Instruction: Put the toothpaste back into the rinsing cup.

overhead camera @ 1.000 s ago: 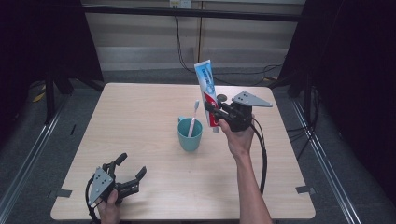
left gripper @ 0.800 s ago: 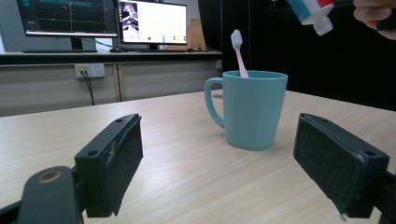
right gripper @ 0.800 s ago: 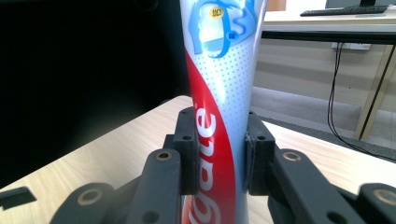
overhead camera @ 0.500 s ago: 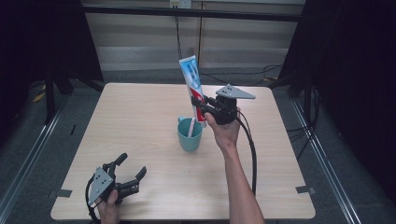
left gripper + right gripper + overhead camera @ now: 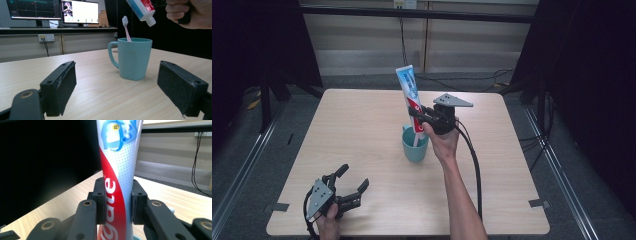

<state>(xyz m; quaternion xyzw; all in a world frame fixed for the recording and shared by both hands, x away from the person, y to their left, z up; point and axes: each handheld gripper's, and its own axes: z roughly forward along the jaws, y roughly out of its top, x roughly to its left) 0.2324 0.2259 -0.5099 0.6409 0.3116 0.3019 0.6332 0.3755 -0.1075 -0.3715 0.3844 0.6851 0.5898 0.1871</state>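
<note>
Where fingers clamp toothpaste tube [image 5: 117,177], cap hidden, mug [image 5: 136,238] cropped

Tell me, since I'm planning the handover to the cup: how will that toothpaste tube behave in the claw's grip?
The toothpaste tube is probably soft: the right claw pinches it mid-body, so it may dent or squeeze. Its glossy skin looks slippery and might slide once loosened. Cap-down above the teal mug, it will likely lean against the rim beside the toothbrush.
</note>
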